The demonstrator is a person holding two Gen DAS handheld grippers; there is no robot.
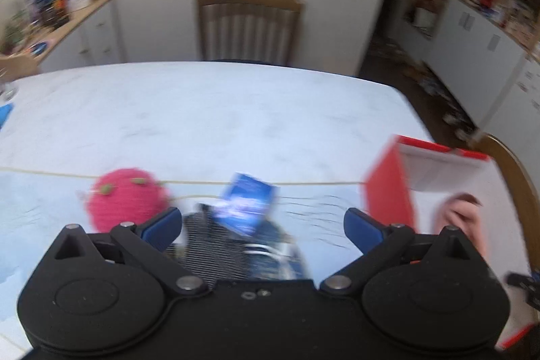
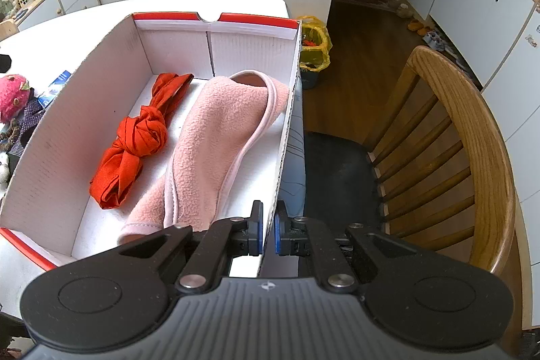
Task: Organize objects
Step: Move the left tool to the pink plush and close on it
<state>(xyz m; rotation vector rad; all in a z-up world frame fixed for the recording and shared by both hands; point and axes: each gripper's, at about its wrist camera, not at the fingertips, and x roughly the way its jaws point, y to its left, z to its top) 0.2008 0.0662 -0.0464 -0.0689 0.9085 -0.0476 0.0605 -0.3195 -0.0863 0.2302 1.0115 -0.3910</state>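
Right wrist view shows the red-and-white box (image 2: 216,32) on the white table (image 2: 84,12), its right wall clamped between the right gripper (image 2: 268,233) pads at the near end. Inside the box lie a knotted red cloth (image 2: 135,140) on the left and a pink fleece cloth (image 2: 216,137) just beside it on the right. Left of the box sit a pink plush toy (image 2: 11,97), a blue packet (image 2: 55,86) and a dark mesh pouch (image 2: 28,117). The left gripper (image 1: 263,226) hovers with fingers spread wide, holding nothing, above the blurred pouch (image 1: 216,245) and packet (image 1: 248,201), the plush (image 1: 125,199) to its left. A wooden chair (image 2: 455,157) stands right of the table.
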